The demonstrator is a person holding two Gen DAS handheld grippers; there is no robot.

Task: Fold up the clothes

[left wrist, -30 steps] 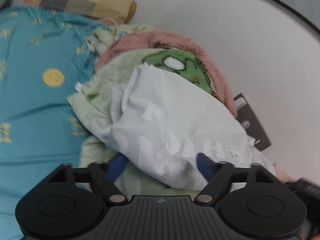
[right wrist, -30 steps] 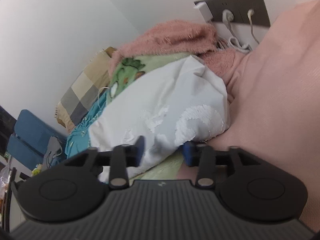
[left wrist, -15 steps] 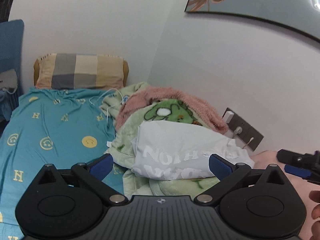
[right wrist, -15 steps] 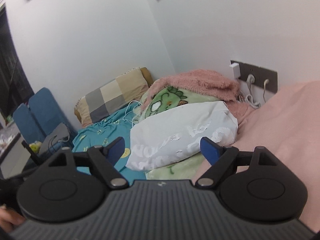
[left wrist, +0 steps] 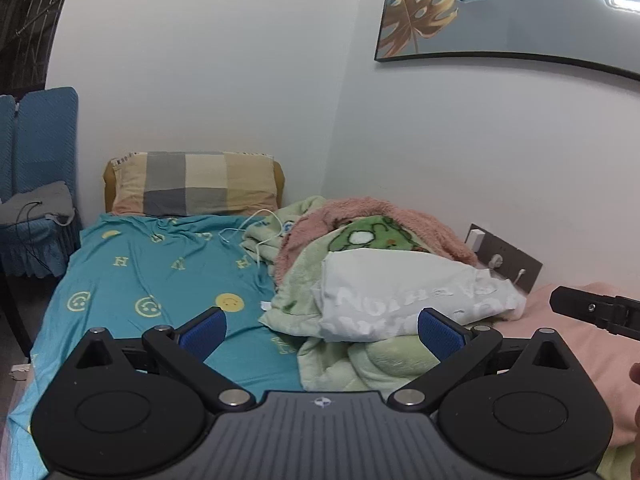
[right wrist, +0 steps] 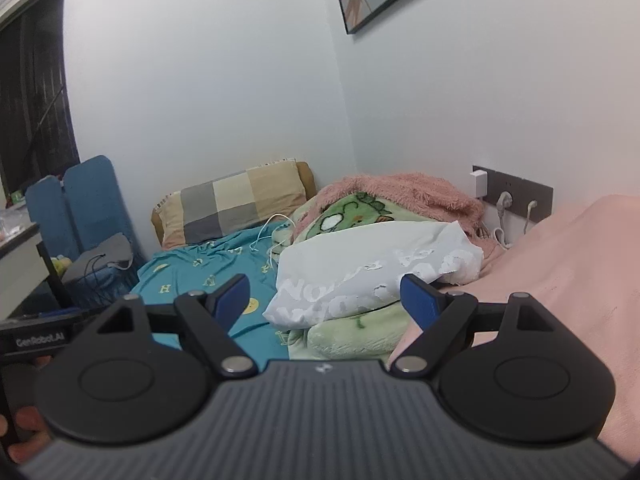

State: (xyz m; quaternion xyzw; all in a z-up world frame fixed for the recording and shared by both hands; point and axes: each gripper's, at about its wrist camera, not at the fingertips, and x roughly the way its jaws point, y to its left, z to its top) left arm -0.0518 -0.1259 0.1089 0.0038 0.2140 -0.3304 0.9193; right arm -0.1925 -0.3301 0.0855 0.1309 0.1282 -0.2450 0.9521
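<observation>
White folded shirt (left wrist: 412,300) lengthwise along wall

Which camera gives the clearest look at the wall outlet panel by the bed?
The right wrist view: the outlet panel faces the camera, showing its white charger and two plugs. In the left wrist view the panel appears smaller, at a slant, partly behind the pink blanket.

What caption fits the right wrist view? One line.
Open right gripper facing folded white garment atop green blanket.

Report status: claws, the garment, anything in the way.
Left claw open, empty. Right claw open, empty. Folded white shirt resting on green blanket, clear of both claws. White cable lies beside the pile.
</observation>
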